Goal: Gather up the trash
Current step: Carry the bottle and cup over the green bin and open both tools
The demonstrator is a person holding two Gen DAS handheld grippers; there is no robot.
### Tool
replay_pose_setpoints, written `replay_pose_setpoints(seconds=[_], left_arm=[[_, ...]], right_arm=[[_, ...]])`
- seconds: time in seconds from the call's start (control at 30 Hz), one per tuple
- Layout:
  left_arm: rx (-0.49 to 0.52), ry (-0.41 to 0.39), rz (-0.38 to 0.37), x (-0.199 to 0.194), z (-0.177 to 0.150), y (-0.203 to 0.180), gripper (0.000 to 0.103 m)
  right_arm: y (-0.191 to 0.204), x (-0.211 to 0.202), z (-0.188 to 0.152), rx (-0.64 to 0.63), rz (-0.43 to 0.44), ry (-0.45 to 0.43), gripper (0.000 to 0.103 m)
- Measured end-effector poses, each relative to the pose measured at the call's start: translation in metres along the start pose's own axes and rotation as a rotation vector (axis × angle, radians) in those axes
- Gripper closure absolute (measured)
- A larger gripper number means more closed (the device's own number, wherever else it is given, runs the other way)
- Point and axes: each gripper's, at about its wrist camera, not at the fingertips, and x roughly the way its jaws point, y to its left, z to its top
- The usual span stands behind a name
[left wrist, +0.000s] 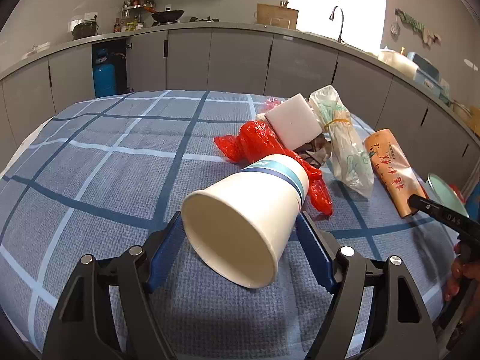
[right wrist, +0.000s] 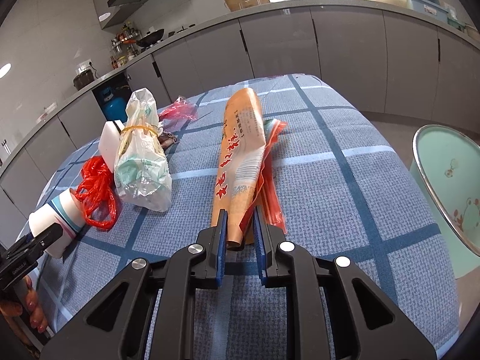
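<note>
A white paper cup (left wrist: 249,210) with a blue band lies on its side on the blue checked tablecloth (left wrist: 105,165), mouth toward the camera. My left gripper (left wrist: 240,216) has a blue pad against each side of it; from the right wrist view this gripper (right wrist: 51,234) and the cup (right wrist: 57,213) show at the far left. My right gripper (right wrist: 240,211) is shut on the near end of a long orange printed wrapper roll (right wrist: 240,156), with a red-edged clear bag (right wrist: 270,180) beside it. A mint green bin (right wrist: 444,180) stands right of the table.
A red plastic bag (left wrist: 258,144), a white foam block (left wrist: 294,123) and a clear bag bundle tied with a rubber band (left wrist: 345,144) lie behind the cup. Grey kitchen cabinets (left wrist: 240,57) run along the back. A hand (right wrist: 33,309) shows at the lower left.
</note>
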Motion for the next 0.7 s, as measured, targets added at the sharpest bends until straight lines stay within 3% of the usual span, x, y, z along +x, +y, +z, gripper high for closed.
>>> replay_pose_setpoints(seconds=[0.43,0.7], left_arm=[[0.021,-0.082,-0.066,-0.013,0.002,-0.042,0.031],[0.062,-0.104,-0.143,-0.011,0.012,-0.093,0.031]], right_arm=[[-0.014,-0.022,0.002,0.002,-0.030,-0.047,0.090],[-0.033,-0.042,0.005,0.017,-0.063,-0.081,0.091]])
